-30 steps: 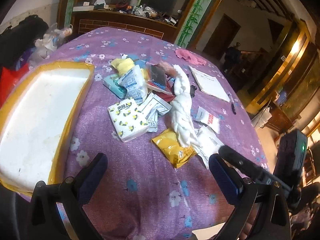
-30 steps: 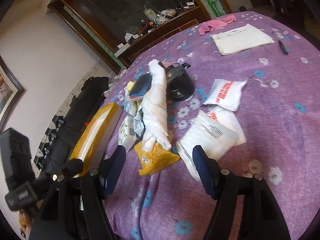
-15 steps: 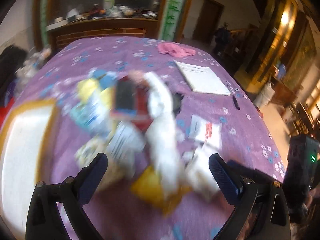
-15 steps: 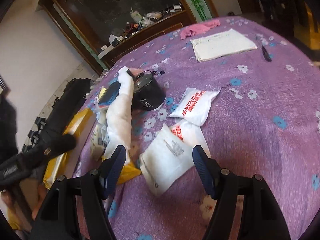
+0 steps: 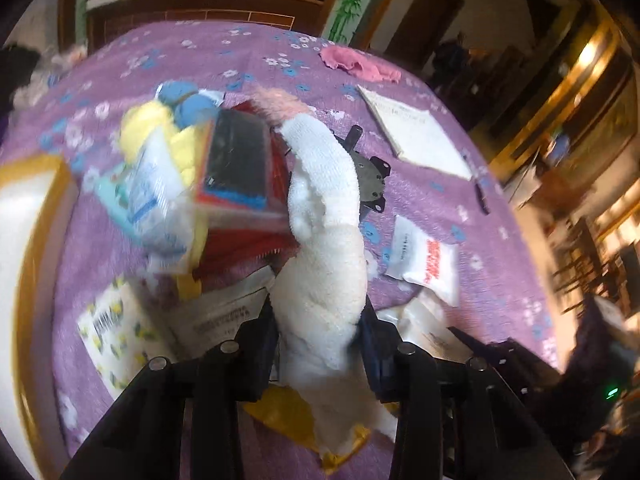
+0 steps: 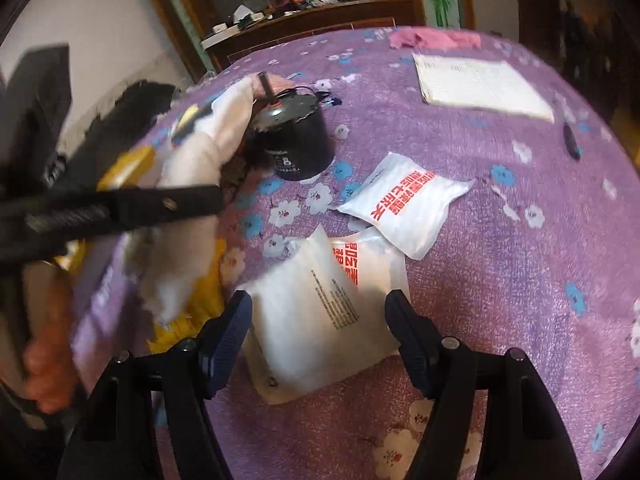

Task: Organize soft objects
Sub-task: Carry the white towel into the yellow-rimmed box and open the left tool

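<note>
here the left gripper [image 5: 318,330] is closing on the white towel roll [image 5: 324,240].

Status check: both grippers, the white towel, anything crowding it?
Left gripper closing on white towel. Right gripper closing, pads astride white pouch, not touching. Yellow packet under towel; red packet alongside.

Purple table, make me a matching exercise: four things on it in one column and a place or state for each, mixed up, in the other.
1. white towel
2. white pouch
3. black can
4. pink cloth

a. far edge of the table
b. between the closing right claw fingers
c. squeezed in the closing left claw
d. standing beside the towel's far end

Pairs: 1-c, 2-b, 3-d, 4-a
</note>
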